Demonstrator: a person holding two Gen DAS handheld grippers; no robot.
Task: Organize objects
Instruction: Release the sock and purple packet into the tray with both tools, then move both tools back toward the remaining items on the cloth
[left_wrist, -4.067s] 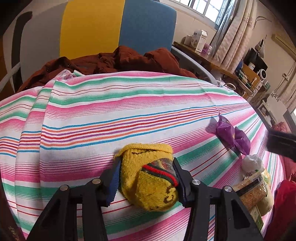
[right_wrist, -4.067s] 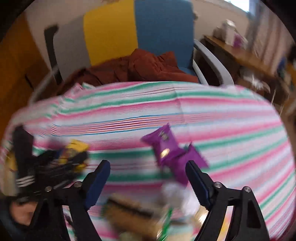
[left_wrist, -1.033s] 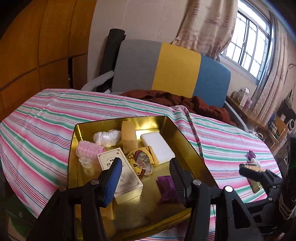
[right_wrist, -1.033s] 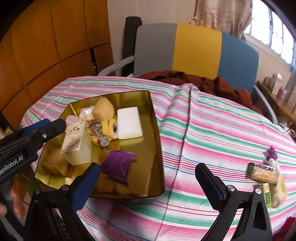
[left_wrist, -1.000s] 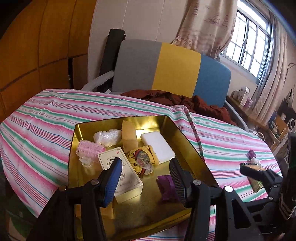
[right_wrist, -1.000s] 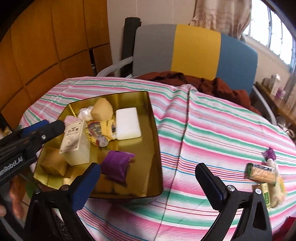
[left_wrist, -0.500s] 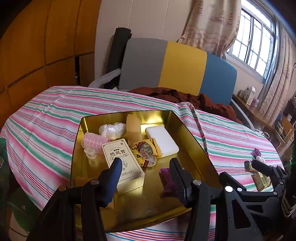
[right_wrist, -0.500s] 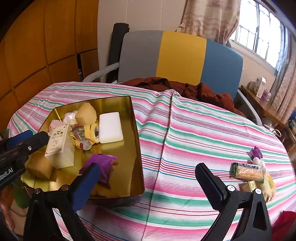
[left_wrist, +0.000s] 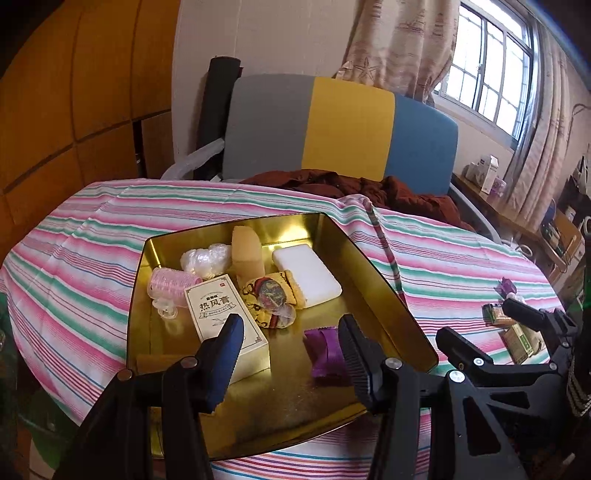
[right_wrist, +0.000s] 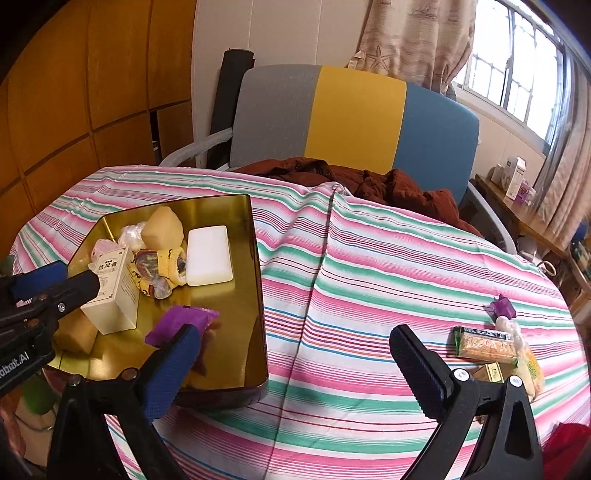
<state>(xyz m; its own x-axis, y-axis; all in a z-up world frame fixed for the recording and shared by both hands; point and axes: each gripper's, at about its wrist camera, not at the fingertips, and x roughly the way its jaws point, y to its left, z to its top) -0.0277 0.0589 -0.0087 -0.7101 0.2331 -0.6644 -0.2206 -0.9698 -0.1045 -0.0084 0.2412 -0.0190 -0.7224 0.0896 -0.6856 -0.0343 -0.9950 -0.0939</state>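
Left wrist view: the left hand-held gripper (left_wrist: 290, 338) hangs released and empty above the near end of the gold tray (left_wrist: 373, 273). Just ahead of its jaws lie the white carton (left_wrist: 225, 315), the yellow sock (left_wrist: 271, 297) and the white block (left_wrist: 306, 275); a purple packet (left_wrist: 325, 350) sits against the inside of its right finger. These things are gathered in the tray, apparently the collecting place. Off to its right, the right hand-held gripper (left_wrist: 476, 332) points toward snacks at the far edge of the table (left_wrist: 443, 258).

Right wrist view: the right hand-held gripper (right_wrist: 295, 354) is spread wide and holds nothing, hovering over bare striped cloth. The tray lies to its left, the purple packet just past its left fingertip. Beyond its right finger, well apart from the tray, the cracker packet (right_wrist: 484, 343), a small purple wrapper (right_wrist: 500, 306) and other snacks cluster, seemingly not yet sorted. The open jaws suit a reach toward them.
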